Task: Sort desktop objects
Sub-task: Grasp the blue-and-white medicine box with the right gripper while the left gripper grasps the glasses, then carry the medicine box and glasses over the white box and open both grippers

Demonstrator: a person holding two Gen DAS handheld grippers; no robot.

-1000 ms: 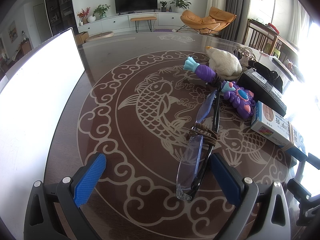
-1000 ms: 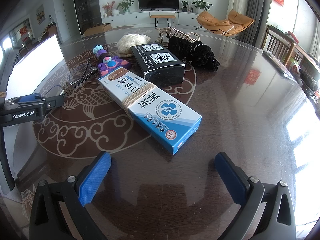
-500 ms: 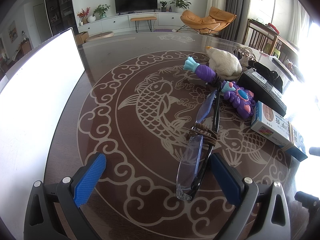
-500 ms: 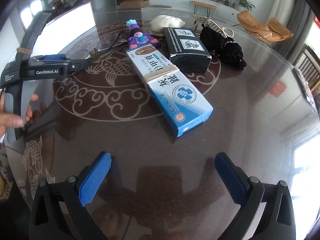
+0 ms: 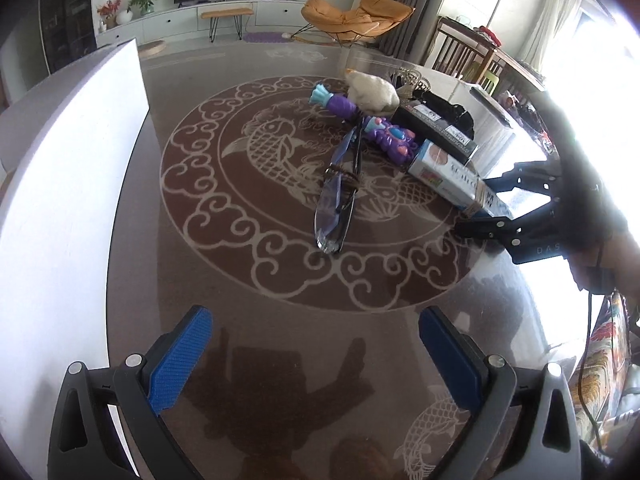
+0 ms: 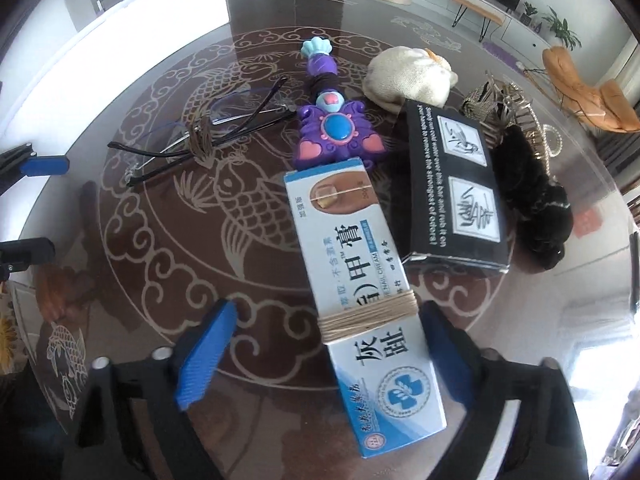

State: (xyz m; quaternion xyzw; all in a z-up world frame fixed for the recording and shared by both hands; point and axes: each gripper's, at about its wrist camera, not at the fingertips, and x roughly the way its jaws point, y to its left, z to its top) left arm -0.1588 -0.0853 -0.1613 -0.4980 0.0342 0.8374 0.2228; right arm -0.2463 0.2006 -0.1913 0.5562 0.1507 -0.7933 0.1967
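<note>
Your right gripper (image 6: 324, 364) has swung over the nail cream box (image 6: 362, 292); its jaws are closing around it, not yet clamped. Your left gripper (image 5: 316, 356) hangs apart, empty.

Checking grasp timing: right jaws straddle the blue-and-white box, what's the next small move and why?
Probably keep closing the right gripper on the blue-and-white box. Its jaws are closing with the box between them: the right pad looks at the box edge, the left pad stands clear.

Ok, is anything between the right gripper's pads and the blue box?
Nothing visible. The blue box lies between the closing right gripper pads: right pad at its edge, bare table between it and the left pad.
</note>
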